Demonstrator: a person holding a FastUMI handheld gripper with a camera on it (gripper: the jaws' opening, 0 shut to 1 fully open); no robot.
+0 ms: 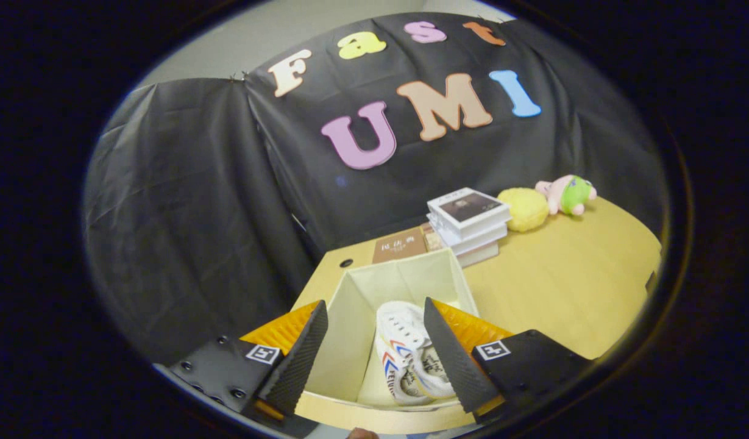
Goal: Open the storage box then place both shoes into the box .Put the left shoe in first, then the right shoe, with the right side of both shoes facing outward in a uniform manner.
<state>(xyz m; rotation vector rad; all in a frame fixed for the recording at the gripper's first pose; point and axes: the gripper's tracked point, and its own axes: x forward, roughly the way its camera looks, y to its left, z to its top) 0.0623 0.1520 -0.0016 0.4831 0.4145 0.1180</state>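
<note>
A cream fabric storage box (404,274) stands open on the wooden table just ahead of my fingers. Inside it lie two white shoes (408,353) with red and blue side stripes, side by side against the box's right wall, toes pointing to the far end. My gripper (374,353) hovers above the box's near end. It is open, and nothing is held between its fingers. The left fingertip (301,360) hangs over the bare left half of the box, while the right fingertip (450,356) overlaps the shoes' right edge.
A stack of books (472,222) and a brown book (400,245) lie just beyond the box. A yellow plush ball (523,208) and a pink-and-green plush toy (569,194) sit at the table's far side. The bare tabletop (563,286) stretches to the right of the box.
</note>
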